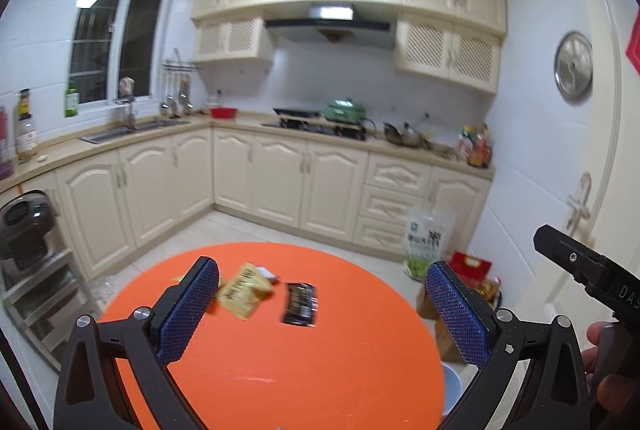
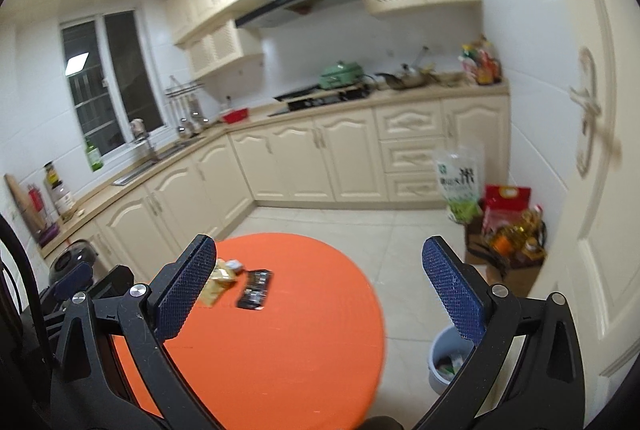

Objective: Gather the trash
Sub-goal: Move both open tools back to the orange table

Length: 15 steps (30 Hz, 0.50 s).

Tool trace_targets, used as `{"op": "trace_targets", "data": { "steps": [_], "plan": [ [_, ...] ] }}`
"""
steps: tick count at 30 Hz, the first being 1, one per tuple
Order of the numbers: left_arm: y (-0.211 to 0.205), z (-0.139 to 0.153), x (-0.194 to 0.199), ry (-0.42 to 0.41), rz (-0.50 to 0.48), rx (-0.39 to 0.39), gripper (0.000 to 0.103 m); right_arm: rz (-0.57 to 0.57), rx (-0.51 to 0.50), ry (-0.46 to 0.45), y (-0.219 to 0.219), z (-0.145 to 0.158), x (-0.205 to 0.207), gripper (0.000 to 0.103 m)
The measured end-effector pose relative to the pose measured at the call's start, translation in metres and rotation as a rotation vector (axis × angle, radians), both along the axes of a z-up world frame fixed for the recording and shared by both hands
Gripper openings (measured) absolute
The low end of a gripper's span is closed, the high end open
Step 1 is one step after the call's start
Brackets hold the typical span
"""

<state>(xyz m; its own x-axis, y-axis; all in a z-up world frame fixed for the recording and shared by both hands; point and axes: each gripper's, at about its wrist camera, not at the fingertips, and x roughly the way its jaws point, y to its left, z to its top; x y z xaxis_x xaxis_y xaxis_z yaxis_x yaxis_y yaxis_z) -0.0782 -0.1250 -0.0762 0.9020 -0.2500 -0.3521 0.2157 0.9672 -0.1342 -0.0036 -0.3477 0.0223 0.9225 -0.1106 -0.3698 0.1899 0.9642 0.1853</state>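
1. Fingers on my left gripper [image 1: 322, 294] are spread wide and grasp nothing; both blue pads [image 1: 188, 314] hang above the round orange table [image 1: 300, 370].
2. My right gripper [image 2: 320, 270] is likewise released, fingers far apart and empty, held above the same table [image 2: 280, 342].
3. Trash on the table: from the left wrist I see a yellow wrapper [image 1: 244, 290] at about 11 o'clock from the table's middle, partly behind my left pad, and a black wrapper [image 1: 301, 304] just beside it toward 12 o'clock. The two lie close but do not touch.
4. A small pale scrap [image 1: 266, 272] sits at the yellow wrapper's far edge; I cannot tell whether it is a separate piece.
5. From the right wrist the yellow wrapper [image 2: 218, 284] and the black wrapper [image 2: 256, 288] sit at 11 o'clock on the table, the small pale scrap [image 2: 234, 264] just beyond them.
6. A grey-blue bin [image 2: 448, 358] stands on the floor at 4 o'clock from the table, just off its rim, with some paper litter [image 2: 450, 366] already inside. In the left view only a sliver of it [image 1: 452, 386] shows beside the table edge.
7. Part of my right gripper's black body [image 1: 588, 270] and a hand [image 1: 600, 354] holding it show at 3 o'clock in the left view.
8. Bags and bottles [image 2: 508, 226] stand on the floor by the door at 2 o'clock.
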Motion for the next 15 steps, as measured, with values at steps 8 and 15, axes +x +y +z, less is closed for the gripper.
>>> {"op": "trace_targets", "data": {
  "steps": [8, 15],
  "plan": [
    [0.047, -0.026, -0.075, -0.030, 0.152, -0.014, 0.102, 0.110, -0.072, -0.017, 0.073, 0.005, 0.006, 0.103],
    [0.050, -0.050, -0.088, 0.027, 0.210, -0.003, 0.102, 0.203, -0.092, 0.039, 0.109, -0.019, 0.032, 0.103]
  ]
}}
